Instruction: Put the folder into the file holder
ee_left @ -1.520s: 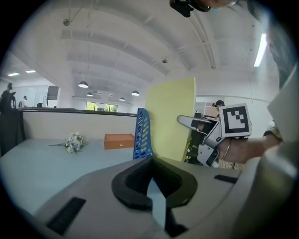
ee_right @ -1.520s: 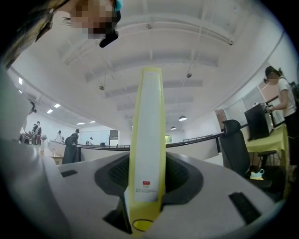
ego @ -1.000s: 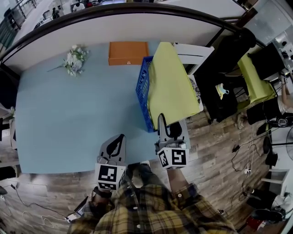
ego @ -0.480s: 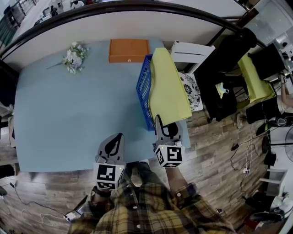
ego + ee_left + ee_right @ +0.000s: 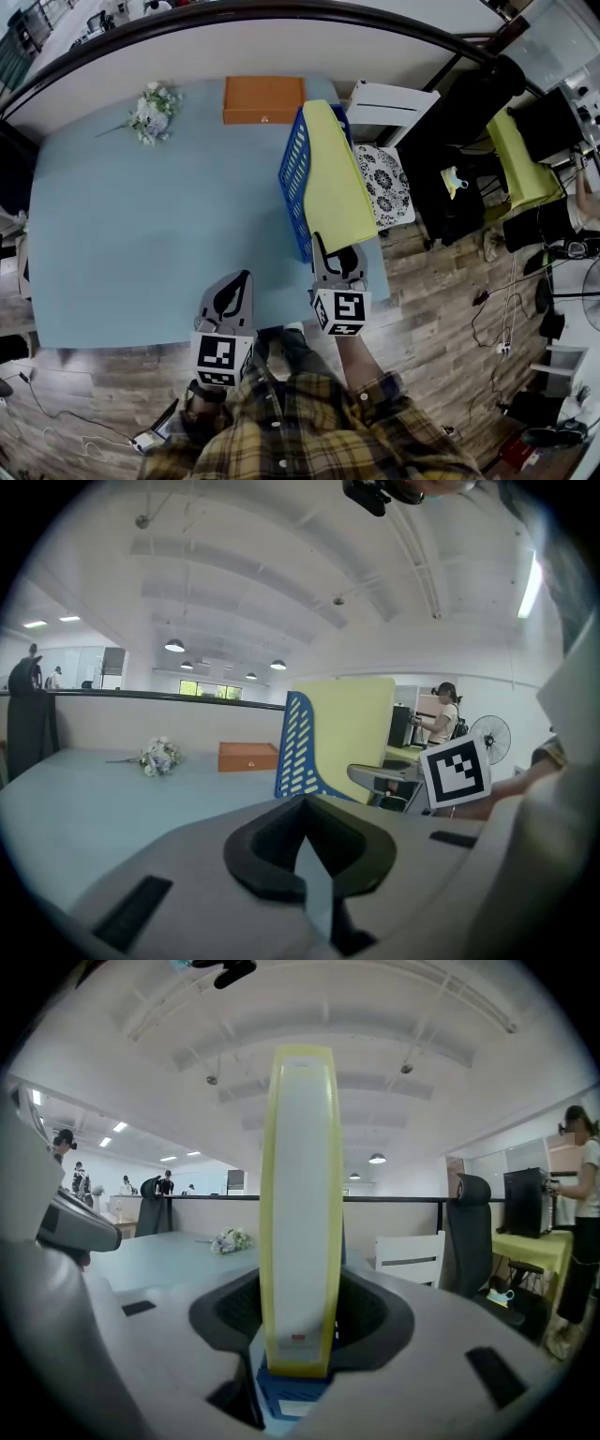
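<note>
The right gripper [image 5: 298, 1340] pinches the near end of the yellow folder [image 5: 300, 1194]. The folder is seen edge-on there, filling the gap between the jaws and hiding what lies beyond. In the head view the folder stands on edge against the blue file holder [image 5: 294, 178], with its lower edge out of sight, so whether it sits inside cannot be told. The plaid sleeve [image 5: 375, 403] reaches forward, with the gripper near level. The left gripper [image 5: 239, 286], jaws pressed together on nothing, is held over the near edge of the table [image 5: 141, 244].
</note>
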The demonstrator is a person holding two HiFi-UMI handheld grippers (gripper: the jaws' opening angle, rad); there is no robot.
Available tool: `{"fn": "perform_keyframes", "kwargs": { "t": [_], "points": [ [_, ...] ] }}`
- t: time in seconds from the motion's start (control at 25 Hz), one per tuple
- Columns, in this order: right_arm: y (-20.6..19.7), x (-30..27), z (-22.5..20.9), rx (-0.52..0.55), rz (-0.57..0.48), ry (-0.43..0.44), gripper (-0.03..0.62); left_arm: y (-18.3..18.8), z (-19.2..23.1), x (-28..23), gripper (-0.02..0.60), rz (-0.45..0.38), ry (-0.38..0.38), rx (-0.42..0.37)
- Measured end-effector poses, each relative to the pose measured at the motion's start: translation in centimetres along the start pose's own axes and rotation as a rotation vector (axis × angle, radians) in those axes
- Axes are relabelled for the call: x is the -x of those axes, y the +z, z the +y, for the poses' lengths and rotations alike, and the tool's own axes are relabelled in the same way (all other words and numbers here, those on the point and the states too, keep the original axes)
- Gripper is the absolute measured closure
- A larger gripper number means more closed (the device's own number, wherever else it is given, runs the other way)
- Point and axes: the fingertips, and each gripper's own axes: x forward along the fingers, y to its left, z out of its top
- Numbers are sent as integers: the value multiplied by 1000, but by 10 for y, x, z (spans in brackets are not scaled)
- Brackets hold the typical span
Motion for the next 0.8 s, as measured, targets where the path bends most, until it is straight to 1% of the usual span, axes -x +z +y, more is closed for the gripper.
{"fn": "perform_keyframes", "kwargs": {
  "t": [0.24, 0.52, 0.6, 0.8],
  "points": [
    [-2, -3, 0, -1, 15, 17, 414, 0, 0, 2, 589, 1, 2, -6],
    [-8, 0, -6, -6, 45, 15, 387, 0, -7, 5, 591, -3, 1, -10],
    [-8, 1, -7, -14, 53, 22, 370, 1, -8, 6, 590, -6, 3, -10],
    [-12, 5, -7, -46, 78, 45, 361, 2, -11, 10, 589, -15, 13, -13]
  ]
}}
